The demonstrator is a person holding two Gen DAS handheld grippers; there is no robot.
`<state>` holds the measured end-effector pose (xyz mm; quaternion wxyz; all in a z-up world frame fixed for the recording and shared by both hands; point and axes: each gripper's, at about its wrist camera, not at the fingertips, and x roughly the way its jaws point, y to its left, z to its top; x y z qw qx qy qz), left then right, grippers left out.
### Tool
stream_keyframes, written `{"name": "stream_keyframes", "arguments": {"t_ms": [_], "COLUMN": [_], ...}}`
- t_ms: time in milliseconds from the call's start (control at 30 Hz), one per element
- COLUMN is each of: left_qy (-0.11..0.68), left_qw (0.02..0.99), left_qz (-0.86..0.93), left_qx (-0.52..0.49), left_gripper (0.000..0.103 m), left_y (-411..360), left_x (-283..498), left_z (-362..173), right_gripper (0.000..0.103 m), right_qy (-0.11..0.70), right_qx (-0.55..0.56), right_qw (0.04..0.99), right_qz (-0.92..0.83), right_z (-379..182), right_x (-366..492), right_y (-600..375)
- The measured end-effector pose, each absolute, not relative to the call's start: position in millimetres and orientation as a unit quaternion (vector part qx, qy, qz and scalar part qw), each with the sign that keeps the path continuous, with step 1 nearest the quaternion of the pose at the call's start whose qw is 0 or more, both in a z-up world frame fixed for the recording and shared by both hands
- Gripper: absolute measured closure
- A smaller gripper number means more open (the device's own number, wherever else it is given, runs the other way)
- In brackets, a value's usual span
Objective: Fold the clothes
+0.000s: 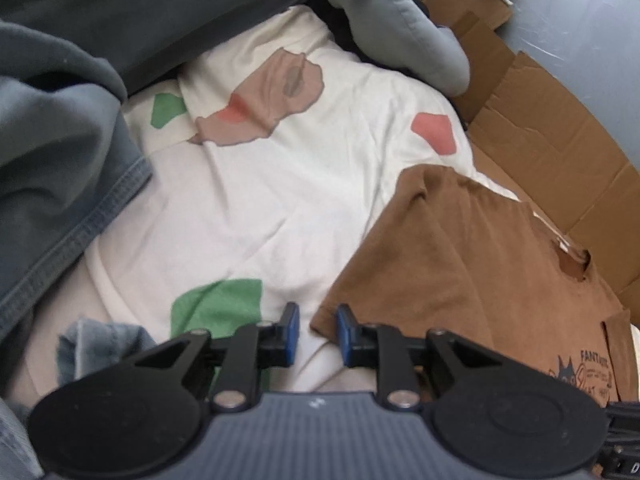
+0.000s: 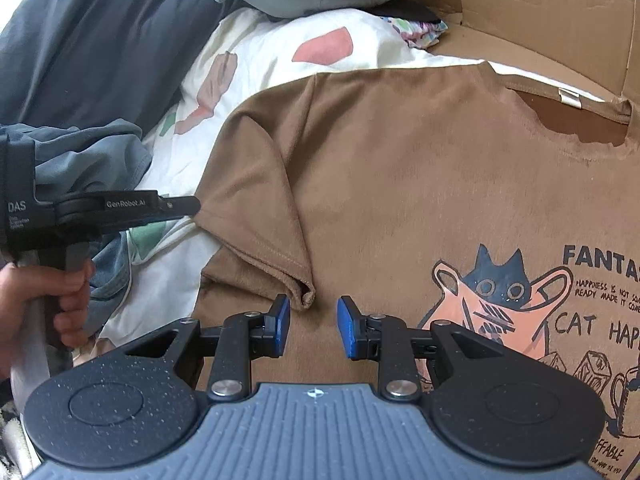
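Observation:
A brown T-shirt [image 2: 400,180] with a cat print lies face up, collar toward the far right. It rests partly on a white sheet and partly on cardboard. Its left sleeve [image 2: 260,224] is folded in over the body. My right gripper [image 2: 314,316] hovers open just behind the sleeve's cuff corner, nothing between its blue pads. My left gripper [image 1: 317,326] is open by a narrow gap above the shirt's [image 1: 460,260] left edge, its pads apart from the cloth. From the right wrist view, the left gripper [image 2: 180,205] appears side-on at the sleeve's edge, held by a hand [image 2: 68,296].
A white sheet [image 1: 260,200] with green, red and brown patches covers the bed. A grey-blue garment [image 1: 52,160] is heaped at the left, a grey cushion [image 1: 400,20] at the back. Flattened cardboard [image 1: 540,140] lies at the right. A denim piece [image 1: 96,340] sits near left.

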<state>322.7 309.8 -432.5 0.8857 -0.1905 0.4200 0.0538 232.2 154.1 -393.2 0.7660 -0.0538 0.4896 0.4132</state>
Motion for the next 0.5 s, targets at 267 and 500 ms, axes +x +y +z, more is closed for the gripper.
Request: {"name": "stream_keyframes", "arguments": {"t_ms": [267, 500], "left_qy": [0.425, 0.41], "left_qw": [0.881, 0.884], "left_qz": [0.04, -0.008], "left_qx": [-0.202, -0.224], "left_gripper": [0.101, 0.101], "left_y": [307.8, 298.3], "left_x": [319.4, 318.0], "left_z": [-420.6, -382.0], "right_gripper": [0.074, 0.074], "right_qy": [0.484, 0.451], "right_qx": [-0.052, -0.047], "right_qw": [0.765, 0.772], "right_qz": [0.421, 0.446], "right_z": [-383.9, -370.9], "right_x": [230.5, 235.7], "right_y": [154.5, 175.9]}}
